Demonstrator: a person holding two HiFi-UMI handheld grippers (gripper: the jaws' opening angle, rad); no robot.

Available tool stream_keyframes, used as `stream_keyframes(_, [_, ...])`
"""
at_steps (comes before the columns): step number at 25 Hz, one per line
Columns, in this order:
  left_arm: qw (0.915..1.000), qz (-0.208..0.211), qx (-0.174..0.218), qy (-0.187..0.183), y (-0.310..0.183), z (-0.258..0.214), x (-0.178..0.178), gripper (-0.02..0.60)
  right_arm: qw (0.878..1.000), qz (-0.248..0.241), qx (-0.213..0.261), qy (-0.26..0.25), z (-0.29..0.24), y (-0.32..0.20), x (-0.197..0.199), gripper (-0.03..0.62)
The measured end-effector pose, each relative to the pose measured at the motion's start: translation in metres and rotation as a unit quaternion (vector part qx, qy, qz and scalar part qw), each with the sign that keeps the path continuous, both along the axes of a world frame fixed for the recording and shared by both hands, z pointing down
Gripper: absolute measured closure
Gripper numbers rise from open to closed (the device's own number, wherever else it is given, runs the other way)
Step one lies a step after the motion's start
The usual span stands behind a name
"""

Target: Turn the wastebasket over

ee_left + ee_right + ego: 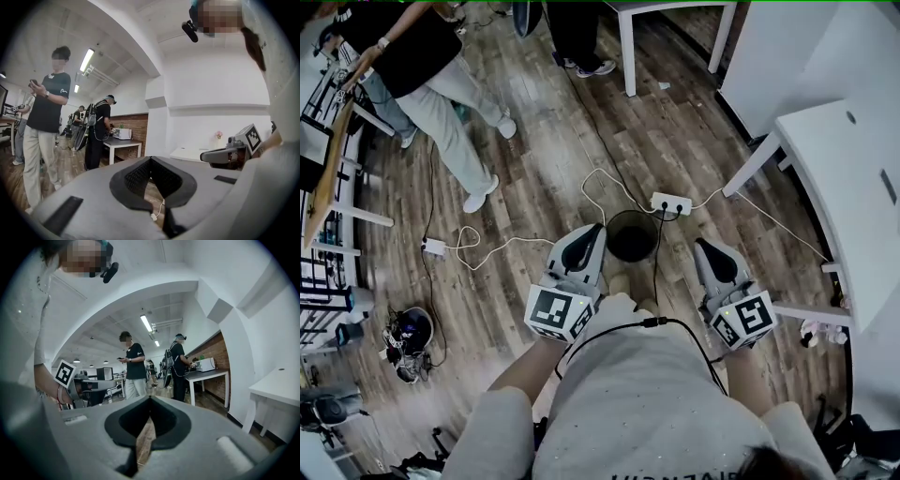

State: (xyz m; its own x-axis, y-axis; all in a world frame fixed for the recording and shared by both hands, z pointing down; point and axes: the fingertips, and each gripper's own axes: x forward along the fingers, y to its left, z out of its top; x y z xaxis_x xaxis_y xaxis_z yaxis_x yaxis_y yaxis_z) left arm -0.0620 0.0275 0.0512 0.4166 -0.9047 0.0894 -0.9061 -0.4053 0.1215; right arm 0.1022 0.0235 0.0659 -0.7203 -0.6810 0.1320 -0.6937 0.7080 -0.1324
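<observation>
A round black wastebasket [632, 235] stands upright on the wooden floor, its mouth facing up, just beyond the feet of the person holding me. My left gripper [596, 229] hovers close beside its left rim, jaws shut and empty. My right gripper [701, 245] hangs a little to the right of the basket, also shut with nothing held. In the left gripper view my left gripper [150, 158] points level into the room, and the right gripper [229, 153] shows at the right. In the right gripper view my right gripper [150, 398] does the same. Neither gripper view shows the basket.
A white power strip [671, 203] with cables lies just behind the basket, and a cable runs left to an adapter [433, 247]. A white table [853, 178] stands at the right. A person [441, 84] stands at the far left, another at the back. Gear [408, 333] lies low left.
</observation>
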Motion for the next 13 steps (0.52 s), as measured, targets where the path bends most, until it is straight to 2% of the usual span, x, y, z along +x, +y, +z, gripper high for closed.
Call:
stream_keyframes(4, [0.9998,-0.003,0.004,0.017,0.003,-0.004,0.004,0.583,1.0,0.004,-0.006,-0.008,0.004,0.0,0.008,0.597])
stream_keyframes(13, [0.9999,-0.004,-0.008,0.012,0.005,-0.002,0.014,0.583,1.0,-0.006,-0.012,-0.018,0.004,0.0,0.012,0.597])
